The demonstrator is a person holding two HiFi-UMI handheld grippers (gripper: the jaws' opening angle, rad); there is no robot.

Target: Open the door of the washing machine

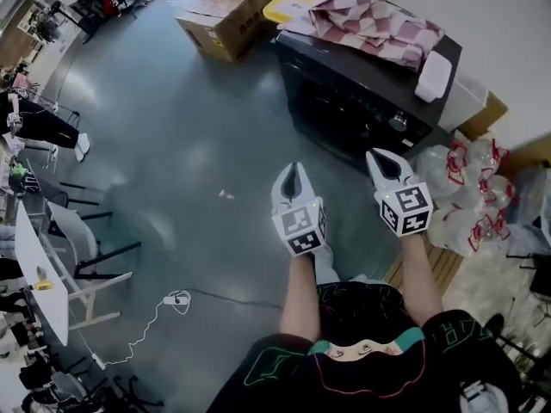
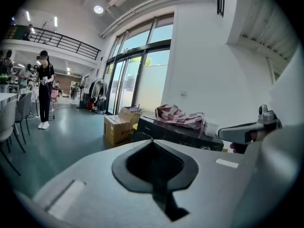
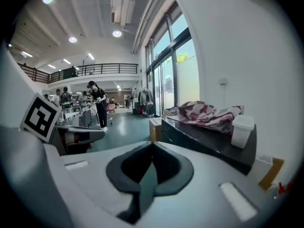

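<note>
A black washing machine [image 1: 362, 93] stands by the wall, its dark front [image 1: 340, 114] facing the open floor. It also shows in the left gripper view as the washing machine [image 2: 180, 134], and the right gripper view has the washing machine [image 3: 209, 141] at its right. A checked cloth [image 1: 370, 20] and a white tub [image 1: 433, 76] lie on top. My left gripper [image 1: 294, 175] is shut and empty, held in the air over the floor short of the machine. My right gripper [image 1: 379, 159] is shut and empty too, its tips close to the machine's front lower corner.
Cardboard boxes [image 1: 225, 15] sit left of the machine, and bags of plastic bottles [image 1: 469, 188] lie to its right. A white table [image 1: 34, 269] with chairs stands at the left. A cable with a plug [image 1: 176, 299] lies on the floor. People [image 2: 43, 89] stand far off.
</note>
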